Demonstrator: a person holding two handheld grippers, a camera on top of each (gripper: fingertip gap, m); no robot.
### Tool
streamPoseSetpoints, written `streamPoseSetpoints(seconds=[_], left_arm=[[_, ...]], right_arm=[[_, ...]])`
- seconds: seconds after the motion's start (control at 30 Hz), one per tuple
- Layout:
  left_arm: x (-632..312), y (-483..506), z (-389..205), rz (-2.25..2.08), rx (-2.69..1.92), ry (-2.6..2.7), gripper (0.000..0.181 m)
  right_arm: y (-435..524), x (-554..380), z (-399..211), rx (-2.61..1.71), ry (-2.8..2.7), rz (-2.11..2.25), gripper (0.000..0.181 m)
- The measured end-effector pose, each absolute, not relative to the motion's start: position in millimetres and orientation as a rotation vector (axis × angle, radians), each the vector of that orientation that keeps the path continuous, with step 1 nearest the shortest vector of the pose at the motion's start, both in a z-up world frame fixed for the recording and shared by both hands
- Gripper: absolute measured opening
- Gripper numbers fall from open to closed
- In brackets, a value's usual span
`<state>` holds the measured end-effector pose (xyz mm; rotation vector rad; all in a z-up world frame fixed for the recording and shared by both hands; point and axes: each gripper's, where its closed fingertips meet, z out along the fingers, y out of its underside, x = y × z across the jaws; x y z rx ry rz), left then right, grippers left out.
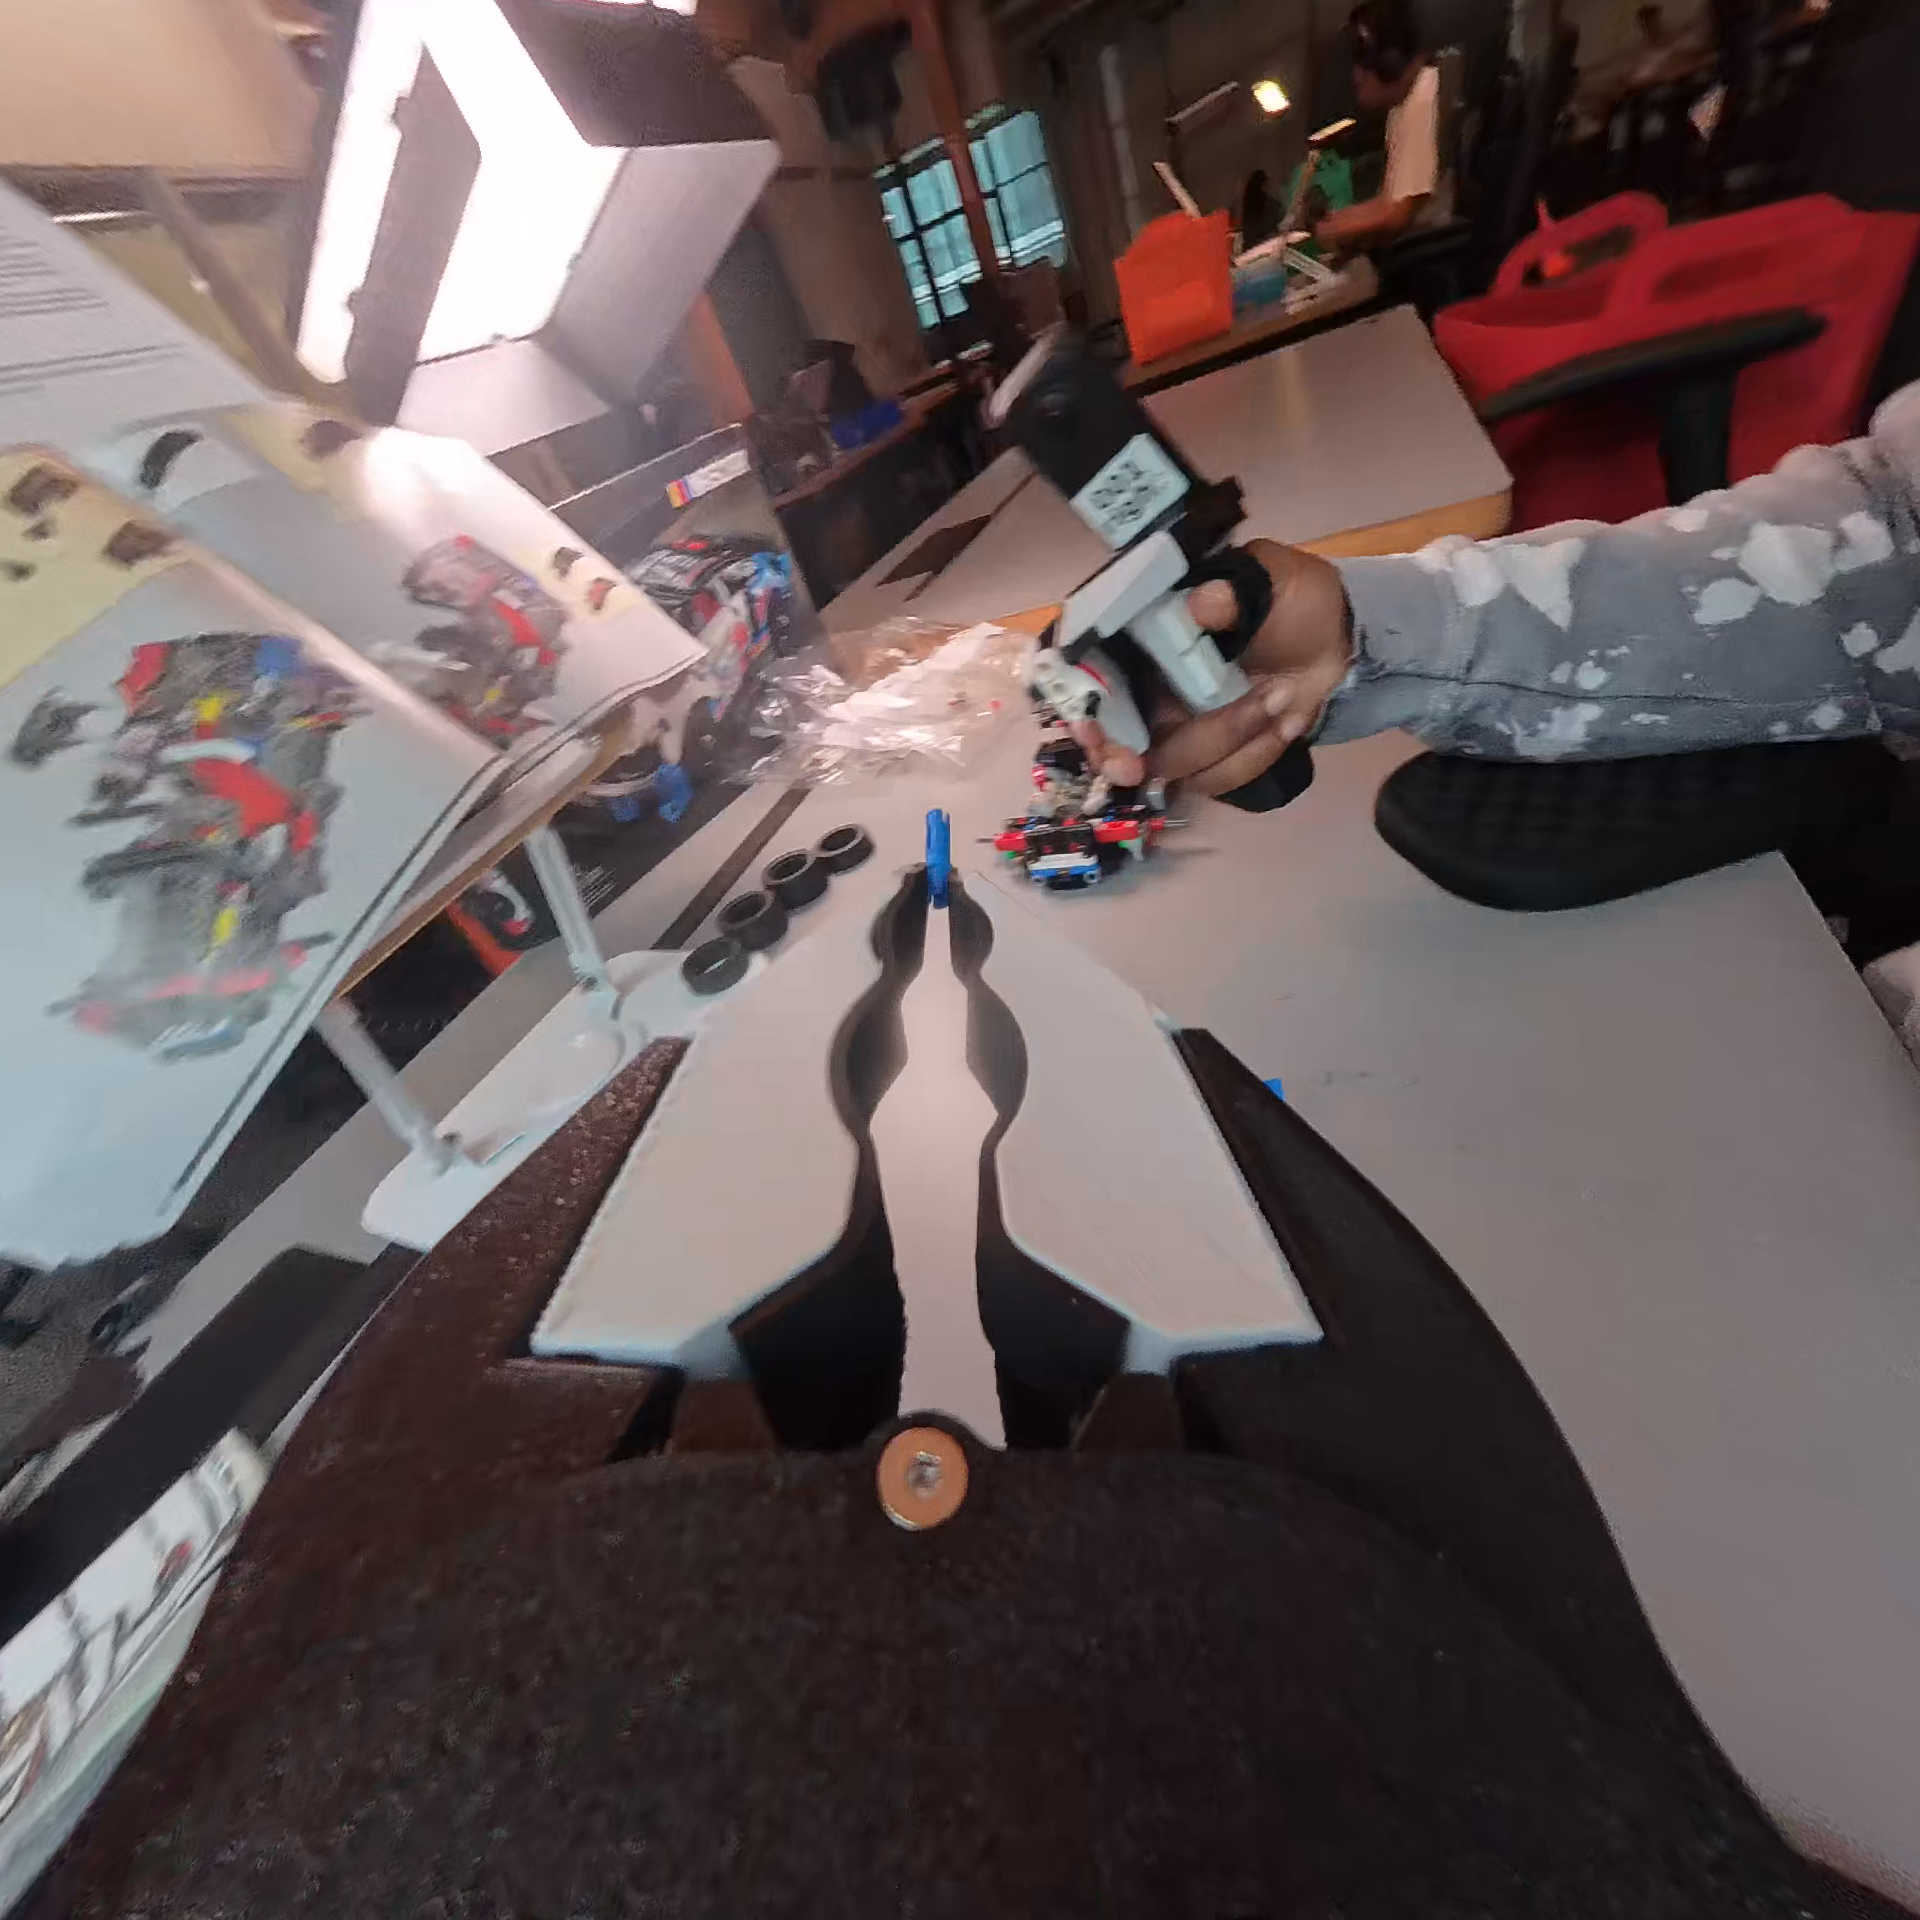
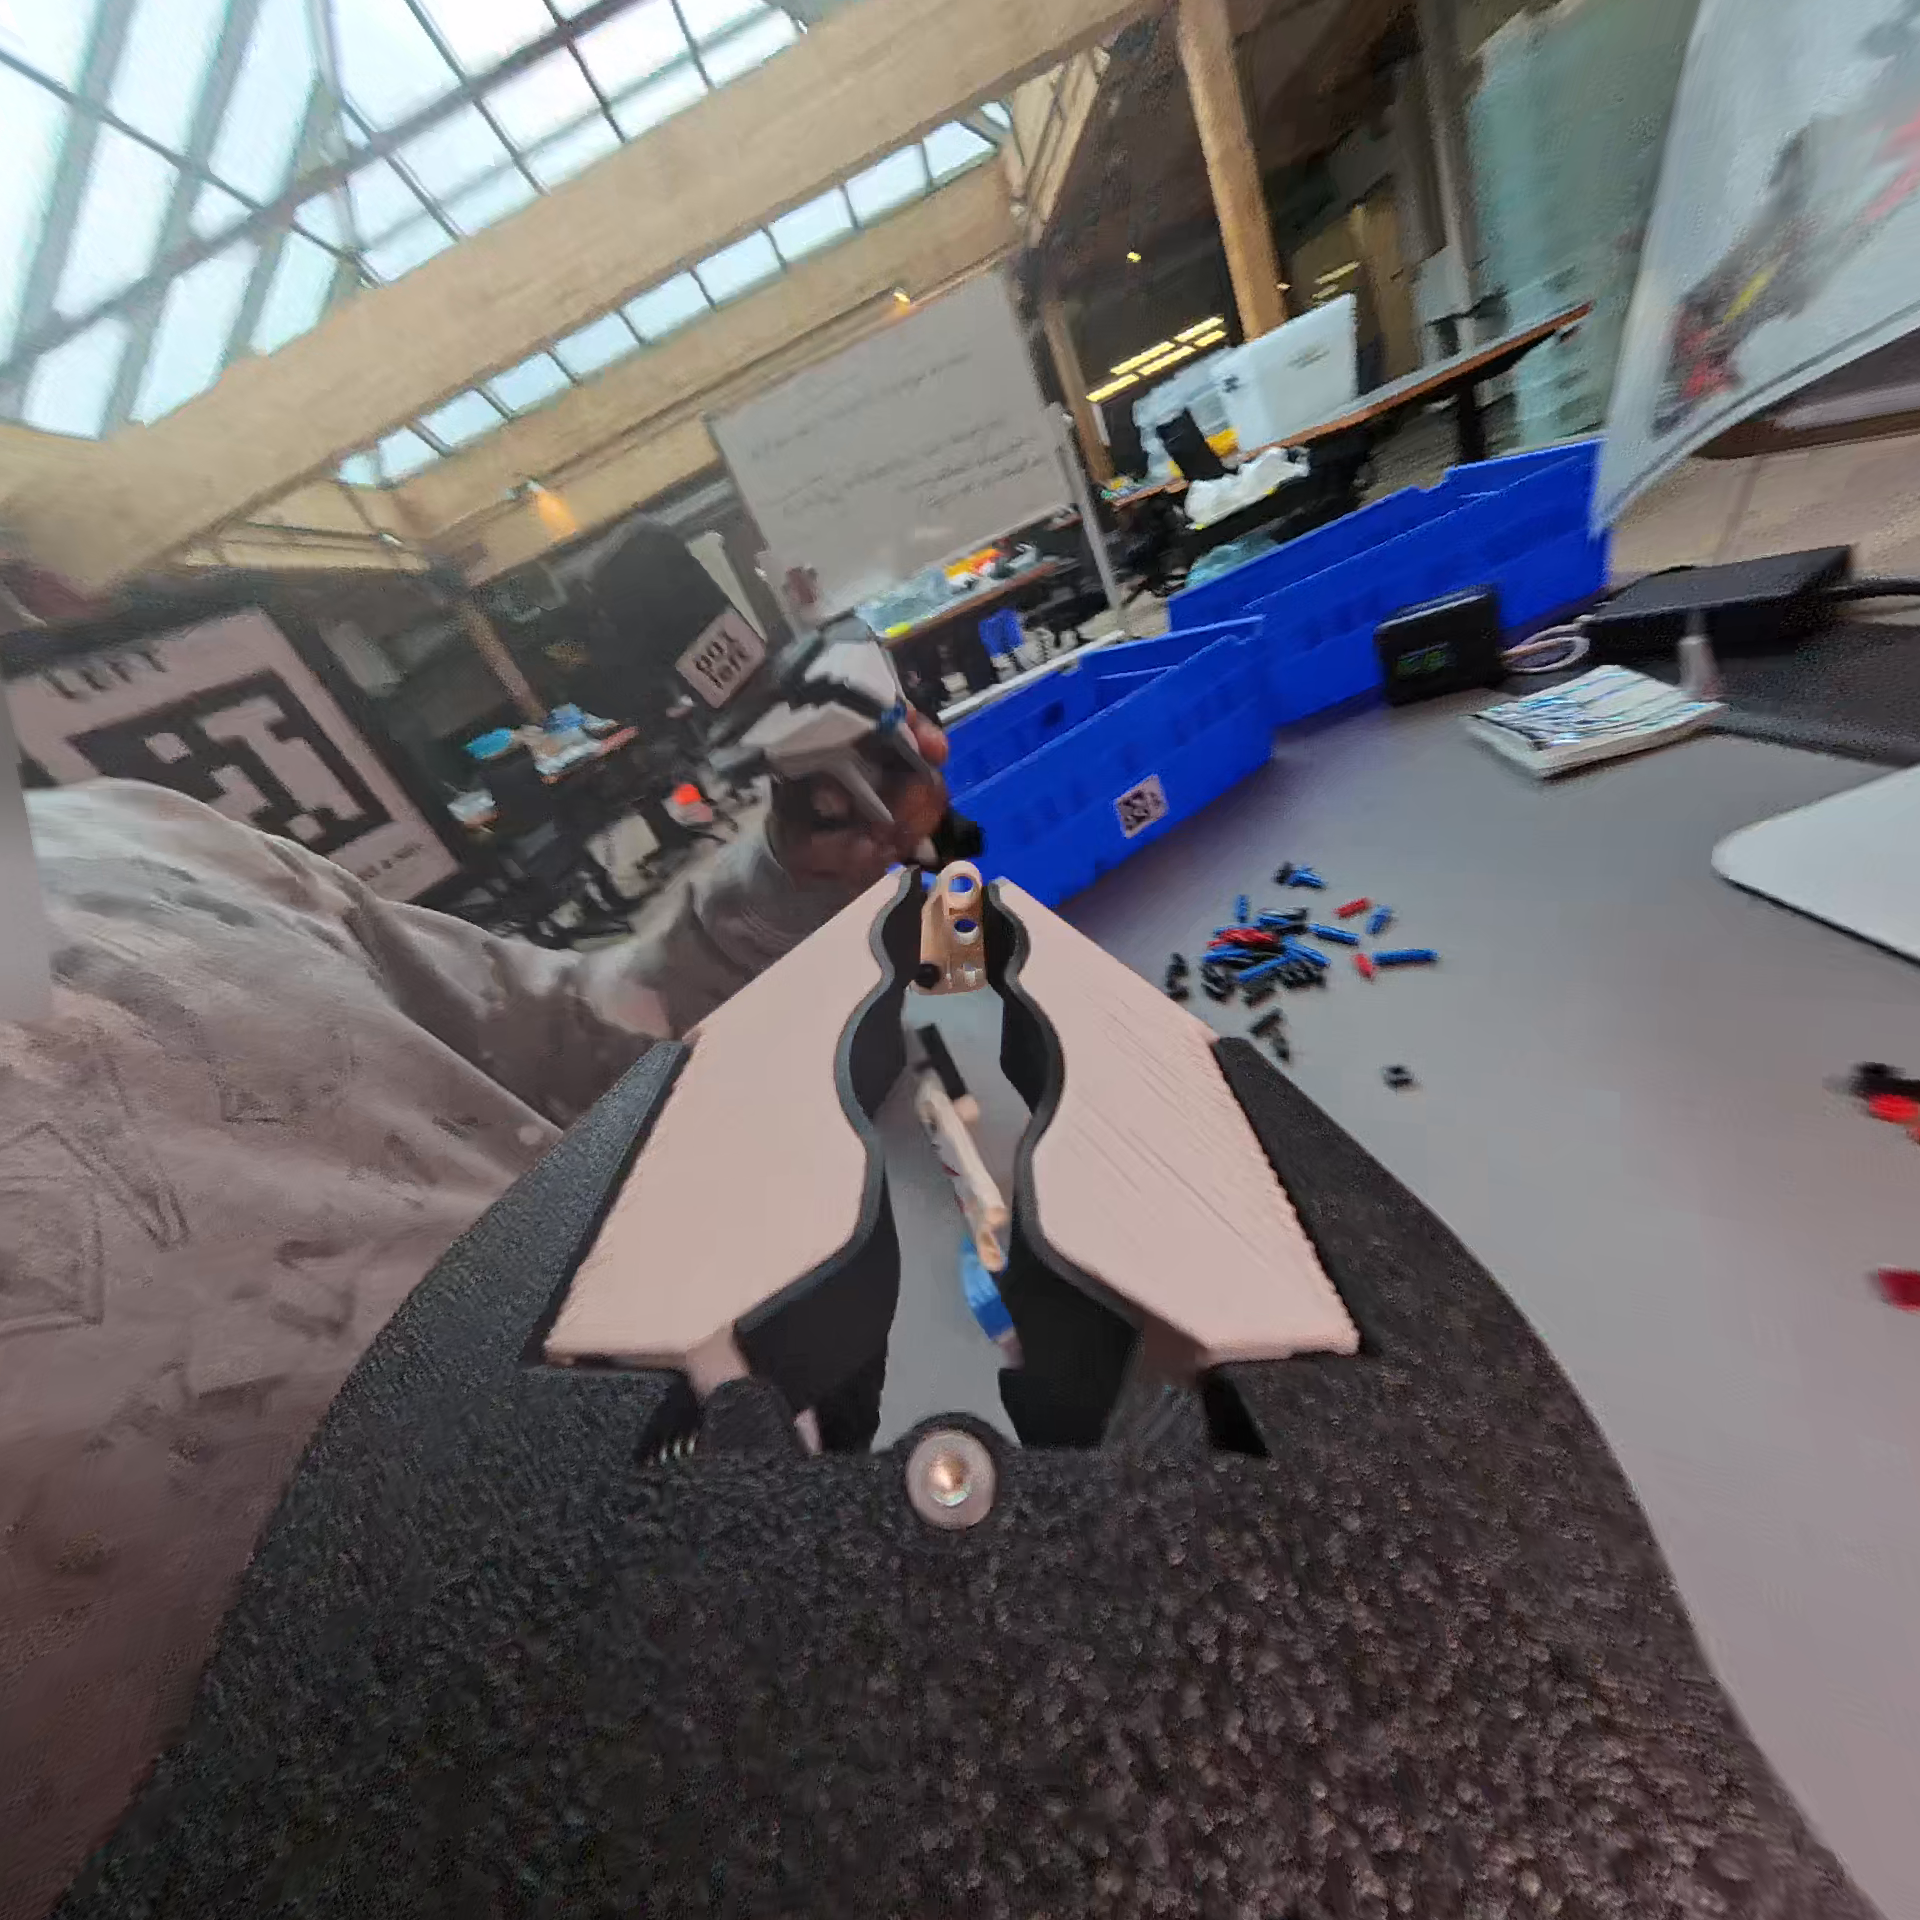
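Note:
My left gripper is shut on a small blue pin, which sticks up from its tips above the grey table. My right gripper is shut on a tan brick piece with holes. In the left wrist view a hand holds the right gripper just above a small red, black and blue brick assembly. The left gripper shows blurred and farther off in the right wrist view. A tan beam and a blue piece lie on the table under my right fingers.
Several black tyres lie in a row to the left. An open instruction booklet sits on a white stand, with a model car and a clear plastic bag behind. Blue bins and loose pins lie to the right.

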<state>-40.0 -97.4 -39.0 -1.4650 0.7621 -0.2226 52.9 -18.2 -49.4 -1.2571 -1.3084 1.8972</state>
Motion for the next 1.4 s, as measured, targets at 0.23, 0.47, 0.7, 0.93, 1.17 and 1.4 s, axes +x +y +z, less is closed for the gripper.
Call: streamPoseSetpoints(seconds=[0.23, 0.47, 0.7, 0.93, 1.17, 1.4], left_arm=[[-126.8, -42.8, -153.9, 0.208, -2.131, 0.581, 0.003], [-132.9, -46.0, -211.8, 0.169, -2.316, 0.488, 0.007], [-78.3, -47.6, -152.6, -0.295, -1.976, 0.492, 0.025], [7.1, -76.5, -108.4, -0.744, -1.715, 0.664, 0.023], [16.8, -73.9, -109.3, -0.577, -1.681, 0.726, 0.011], [19.5, -76.7, -108.9, -0.593, -1.663, 0.734, 0.006]], right_arm=[[-49.0, 14.8, -106.6, -1.293, -1.586, 1.582, 0.012], [-46.2, 17.4, -120.0, -1.31, -1.554, 1.58, 0.012], [-55.9, 14.9, -113.1, -1.304, -1.5, 1.717, 0.012], [-55.2, 11.3, -87.4, -1.313, -1.261, 2.001, 0.012], [-59.9, 3.7, -92.9, -1.442, -1.203, 2.122, 0.012], [-64.9, 0.0, -95.2, -1.475, -1.169, 2.196, 0.012]])
